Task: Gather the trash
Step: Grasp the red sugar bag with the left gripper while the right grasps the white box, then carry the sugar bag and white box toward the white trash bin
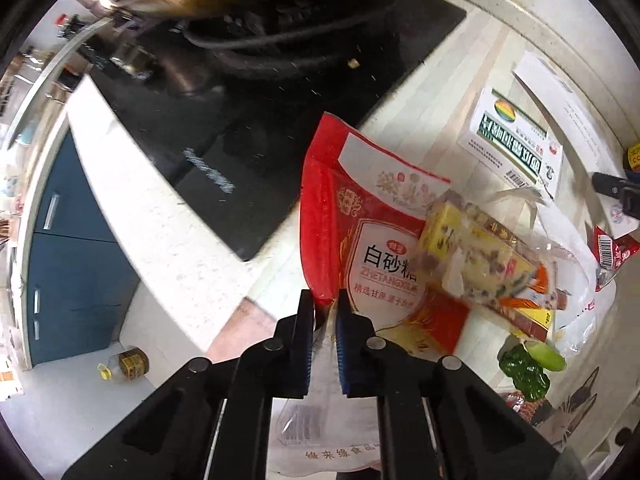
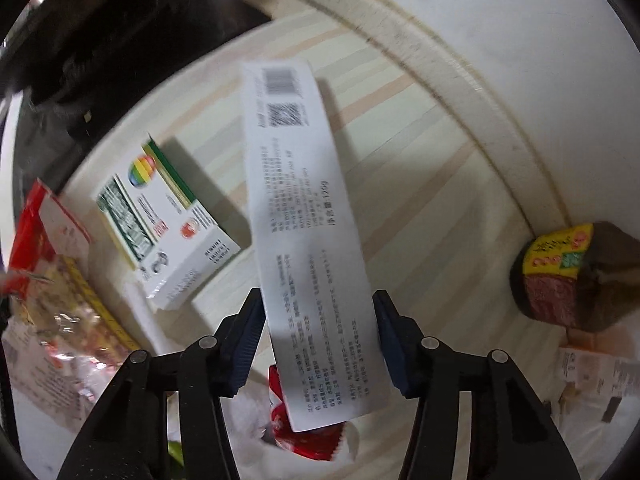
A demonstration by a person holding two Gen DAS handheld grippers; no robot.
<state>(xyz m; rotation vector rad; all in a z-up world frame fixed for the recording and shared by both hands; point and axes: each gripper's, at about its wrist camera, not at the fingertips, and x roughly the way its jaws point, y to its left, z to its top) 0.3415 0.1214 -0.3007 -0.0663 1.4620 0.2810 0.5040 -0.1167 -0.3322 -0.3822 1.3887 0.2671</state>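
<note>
Step in hand: pick-up, with both tongs engaged over the littered counter (image 2: 420, 128).

Left tongs (image 1: 324, 312): clenched on the bottom edge of a thin clear bag (image 1: 320, 420), the film pinched between the pads. The red sugar bag (image 1: 360, 220) lies flat just beyond the tips; whether the pinch also catches its corner cannot be told.

Right tongs (image 2: 320, 320): half open, straddling a long white carton (image 2: 304, 216). The left pad appears to touch the carton's edge. The right pad shows a slight gap, so I judge the grasp not yet firm.

Carton: its long axis runs away from the right tongs towards the rear wall, barcode end farthest, near end over a red wrapper (image 2: 304, 436). It leans slightly left at the far end. It is seized across its width, which suits a stable lift.

Other trash: a green-and-white box (image 2: 160, 232) lies flat left of the carton, apart from it. A yellow packet (image 1: 480, 256) in clear wrap rests on the sugar bag.

Next move, in my judgement: finish closing the right tongs, then lift the carton straight up, clear of the box, and carry it to the clear bag.
</note>
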